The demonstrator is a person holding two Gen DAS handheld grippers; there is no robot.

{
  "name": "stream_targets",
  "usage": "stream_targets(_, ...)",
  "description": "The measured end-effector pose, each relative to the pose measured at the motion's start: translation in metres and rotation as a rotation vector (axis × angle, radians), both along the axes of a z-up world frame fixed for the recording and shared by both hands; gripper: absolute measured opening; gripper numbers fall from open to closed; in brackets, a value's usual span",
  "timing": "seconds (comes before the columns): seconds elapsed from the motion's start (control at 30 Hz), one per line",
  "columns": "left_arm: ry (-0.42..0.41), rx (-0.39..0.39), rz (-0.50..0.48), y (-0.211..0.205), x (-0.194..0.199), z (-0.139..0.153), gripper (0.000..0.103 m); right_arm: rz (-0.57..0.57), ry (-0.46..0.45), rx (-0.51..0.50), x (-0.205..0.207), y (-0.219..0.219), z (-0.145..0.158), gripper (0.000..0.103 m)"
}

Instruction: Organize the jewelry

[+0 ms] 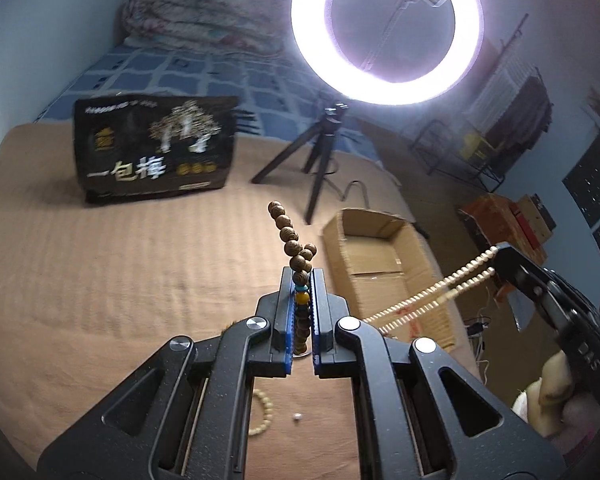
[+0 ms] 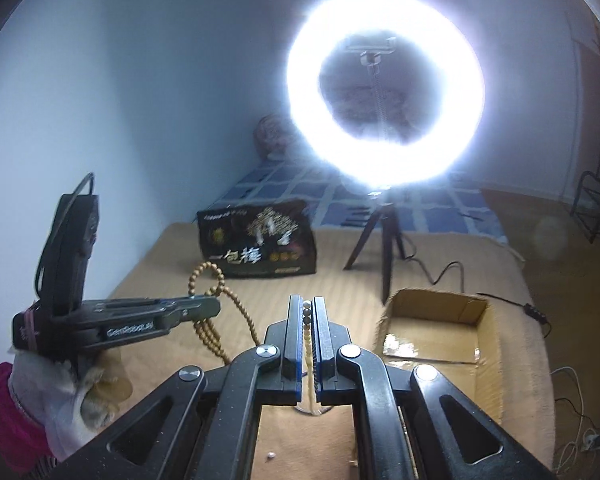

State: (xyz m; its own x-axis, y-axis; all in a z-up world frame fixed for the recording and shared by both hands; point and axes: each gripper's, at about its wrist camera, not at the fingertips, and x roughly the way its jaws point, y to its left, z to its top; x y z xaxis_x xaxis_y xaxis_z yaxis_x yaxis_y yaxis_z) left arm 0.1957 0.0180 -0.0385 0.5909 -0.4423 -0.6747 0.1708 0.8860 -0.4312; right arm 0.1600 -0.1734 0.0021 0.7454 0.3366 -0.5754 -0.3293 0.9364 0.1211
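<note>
Tan bedcover (image 1: 100,280); brown bead strand (image 1: 290,236) seemingly upright.

Near, at centre: left gripper (image 1: 302,276), above the mat (image 1: 100,280), wooden beads (image 1: 292,236) between its jaws. To its right: right gripper (image 1: 500,256), a pale bead strand (image 1: 440,292) stretched from it. Right of centre, on the mat: open box (image 1: 384,256). Far left on the mat: upright bag (image 1: 156,148). Right of the bag, behind the box: tripod (image 1: 320,152), ring light (image 1: 388,28) above it. Beyond the mat: bed (image 1: 204,76), folded quilt (image 1: 204,16) at its far end. Low and near, on the mat: small bracelet (image 1: 262,412), loose bead (image 1: 297,417) just right of it.
</note>
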Motion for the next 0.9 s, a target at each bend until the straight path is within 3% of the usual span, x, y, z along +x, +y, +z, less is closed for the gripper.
stream_targets(0.53,-0.083,-0.027,-0.125,-0.087,0.024,0.05,0.004,-0.151,-0.001,0.013,0.017,-0.076,0.004,0.001)
stream_targets(0.9,-0.082,-0.018,-0.162,-0.139,0.059,0.043,0.004,-0.199,0.048,0.011,0.037,-0.105,-0.016,0.001)
